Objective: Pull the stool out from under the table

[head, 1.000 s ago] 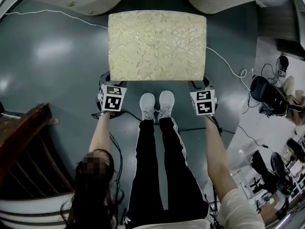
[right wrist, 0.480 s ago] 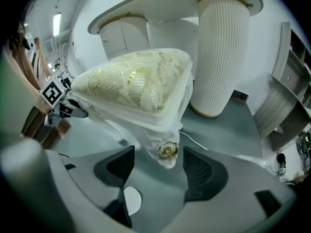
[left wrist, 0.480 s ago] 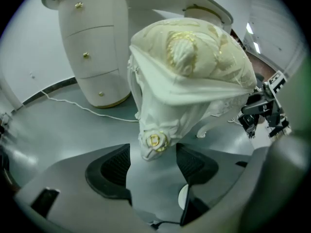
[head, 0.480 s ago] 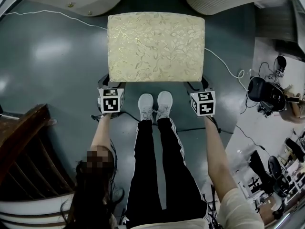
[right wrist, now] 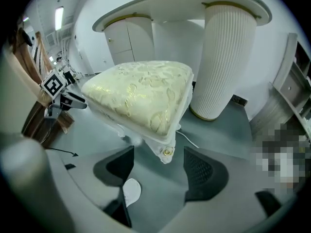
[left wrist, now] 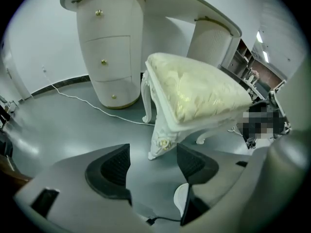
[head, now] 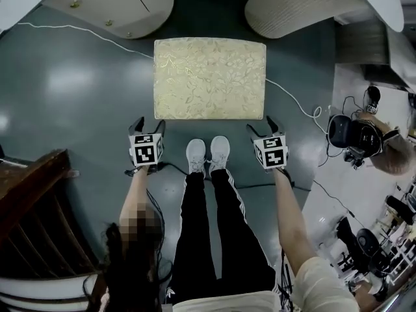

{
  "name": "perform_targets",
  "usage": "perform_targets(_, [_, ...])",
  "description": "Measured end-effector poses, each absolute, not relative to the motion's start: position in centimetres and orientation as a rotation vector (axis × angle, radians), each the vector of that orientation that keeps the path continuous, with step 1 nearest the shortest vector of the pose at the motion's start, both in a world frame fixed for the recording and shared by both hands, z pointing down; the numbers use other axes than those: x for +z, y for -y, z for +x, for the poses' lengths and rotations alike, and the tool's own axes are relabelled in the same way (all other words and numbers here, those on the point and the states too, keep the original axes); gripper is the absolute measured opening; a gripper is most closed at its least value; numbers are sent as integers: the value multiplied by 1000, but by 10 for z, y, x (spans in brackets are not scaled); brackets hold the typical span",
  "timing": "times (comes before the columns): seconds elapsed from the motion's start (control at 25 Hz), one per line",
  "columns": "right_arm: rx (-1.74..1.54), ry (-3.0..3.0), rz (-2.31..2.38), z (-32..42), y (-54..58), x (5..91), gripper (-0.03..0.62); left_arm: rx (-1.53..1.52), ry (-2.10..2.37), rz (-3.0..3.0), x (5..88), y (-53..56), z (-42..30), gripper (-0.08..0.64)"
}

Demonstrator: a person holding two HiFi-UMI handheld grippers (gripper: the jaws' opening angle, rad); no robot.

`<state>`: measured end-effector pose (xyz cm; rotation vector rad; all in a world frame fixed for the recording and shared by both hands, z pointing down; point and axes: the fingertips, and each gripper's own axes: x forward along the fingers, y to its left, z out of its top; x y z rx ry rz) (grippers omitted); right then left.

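The stool stood on the grey floor in the upper middle of the frame, just below the white counter. The left gripper and right gripper, near its lower corners, were opening, released, holding nothing.

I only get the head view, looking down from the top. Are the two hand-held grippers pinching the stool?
Observer: No. The left hand-held gripper has its jaws opening with nothing between the pads. The stool has a carved corner leg standing just beyond them.
Operator: And the right one?
Observer: The right hand-held gripper is opening too, with nothing between its pads. It faces the stool's other front corner.
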<state>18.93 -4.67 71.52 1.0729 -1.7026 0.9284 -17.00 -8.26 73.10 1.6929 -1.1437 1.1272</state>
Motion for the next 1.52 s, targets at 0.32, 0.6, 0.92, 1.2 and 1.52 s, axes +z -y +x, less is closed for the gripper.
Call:
perform_targets(0.32, [904, 1709, 1118, 212, 89, 569, 313, 1200, 1156, 1725, 588, 122, -159, 285])
perform_targets(0.6, [839, 1813, 1403, 233, 213, 391, 313, 748, 1556, 1761, 379, 267, -146, 284])
perform_targets(0.92, [702, 1980, 1759, 222, 258, 145, 120, 210, 1591, 1944, 109, 294, -42, 190])
perform_targets(1.2, [557, 2367, 1815, 221, 233, 20, 52, 71, 1500, 2209, 5, 244, 68, 44])
perform_targets(1.52, [403, 2442, 1819, 230, 206, -6, 37, 137, 1559, 2366, -13, 224, 111, 29])
